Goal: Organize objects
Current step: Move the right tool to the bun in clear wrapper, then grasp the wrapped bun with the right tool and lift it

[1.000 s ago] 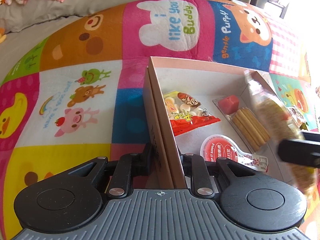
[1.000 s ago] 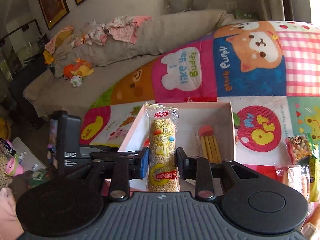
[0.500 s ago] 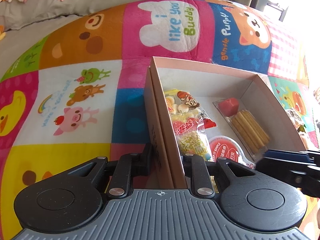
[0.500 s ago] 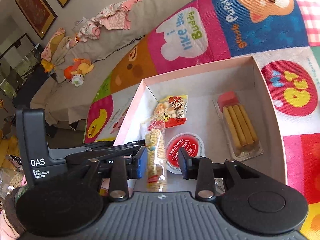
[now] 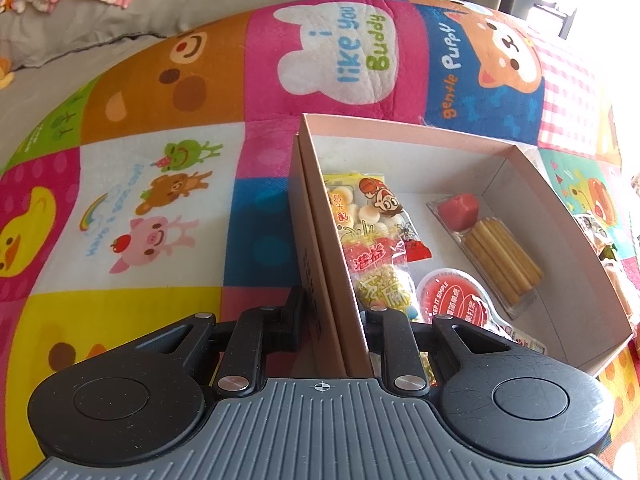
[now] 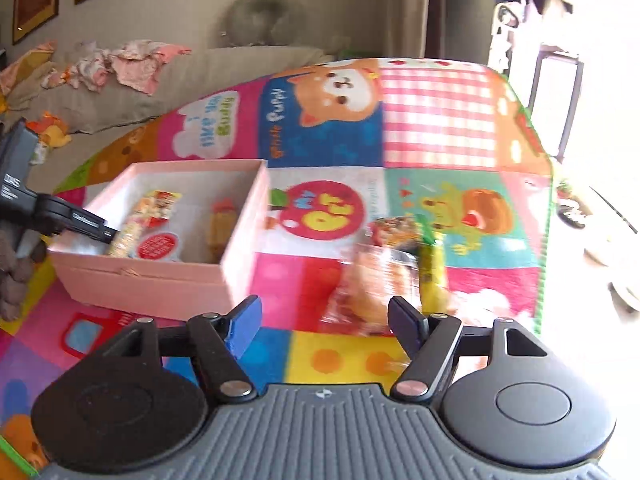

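mat (image 5: 340,52) "like you Buddy", cup (image 5: 450,294) "KEEP IT SIMPLE"

One pink box (image 5: 472,140) holds four snack packs (image 5: 380,256).

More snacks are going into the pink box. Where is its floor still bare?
The box is bare along its far wall, beyond the biscuit bag and breadstick tray, and between those two. It is crowded near the left gripper, around the puffed-rice bar and red cup.
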Demonstrator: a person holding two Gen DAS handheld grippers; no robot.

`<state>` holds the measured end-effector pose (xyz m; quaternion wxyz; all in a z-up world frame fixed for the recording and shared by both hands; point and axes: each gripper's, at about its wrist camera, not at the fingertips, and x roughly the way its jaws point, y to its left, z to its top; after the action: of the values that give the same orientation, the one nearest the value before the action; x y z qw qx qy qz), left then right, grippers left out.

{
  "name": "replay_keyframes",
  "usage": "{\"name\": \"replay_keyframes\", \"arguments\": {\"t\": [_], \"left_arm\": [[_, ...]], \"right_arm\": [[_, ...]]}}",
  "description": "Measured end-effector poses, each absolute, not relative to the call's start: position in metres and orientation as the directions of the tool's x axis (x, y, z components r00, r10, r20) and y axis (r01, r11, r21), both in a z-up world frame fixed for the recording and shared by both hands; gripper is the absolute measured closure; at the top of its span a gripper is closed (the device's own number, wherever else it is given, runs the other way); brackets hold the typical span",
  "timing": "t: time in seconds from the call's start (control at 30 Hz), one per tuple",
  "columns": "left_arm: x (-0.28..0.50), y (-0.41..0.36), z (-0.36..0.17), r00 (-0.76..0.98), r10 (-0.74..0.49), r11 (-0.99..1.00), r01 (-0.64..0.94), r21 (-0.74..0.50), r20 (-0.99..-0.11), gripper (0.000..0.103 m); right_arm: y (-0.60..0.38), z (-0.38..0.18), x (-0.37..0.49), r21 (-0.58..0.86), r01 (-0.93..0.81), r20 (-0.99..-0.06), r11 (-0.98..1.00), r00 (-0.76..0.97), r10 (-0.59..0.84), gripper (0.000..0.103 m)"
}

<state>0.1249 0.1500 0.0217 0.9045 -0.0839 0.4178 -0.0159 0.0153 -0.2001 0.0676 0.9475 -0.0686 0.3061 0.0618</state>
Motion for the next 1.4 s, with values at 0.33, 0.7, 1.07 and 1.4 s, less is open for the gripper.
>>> {"name": "replay_keyframes", "arguments": {"t": [0.33,0.7,1.07,1.4], "left_arm": [[0.127,0.148,0.023,0.645,-0.085,0.988,-0.046,-0.150,-0.759,0.080],[0.125,0.149,0.022,0.650,-0.092,0.986,-0.044,-0.158,-0.755,0.080],[0.124,0.149,0.021,0.654,-0.096,0.986,-0.040,-0.161,-0.751,0.080],[0.124,0.149,0.022,0.654,-0.095,0.986,-0.041,-0.161,-0.750,0.080]], "right_arm": [[-0.265,0.046,0.034,0.050,0.067,-0.630,0.996,0.776,-0.021,0.020],[-0.262,0.051,0.107,0.190,0.033,-0.668,0.981,0.737,0.105,0.016],[-0.223,0.033,0.128,0.077,-0.098,-0.689,0.992,0.714,0.124,0.025],[-0.205,0.032,0.079,0.115,-0.202,-0.719,0.973,0.659,0.222,0.044]]}}
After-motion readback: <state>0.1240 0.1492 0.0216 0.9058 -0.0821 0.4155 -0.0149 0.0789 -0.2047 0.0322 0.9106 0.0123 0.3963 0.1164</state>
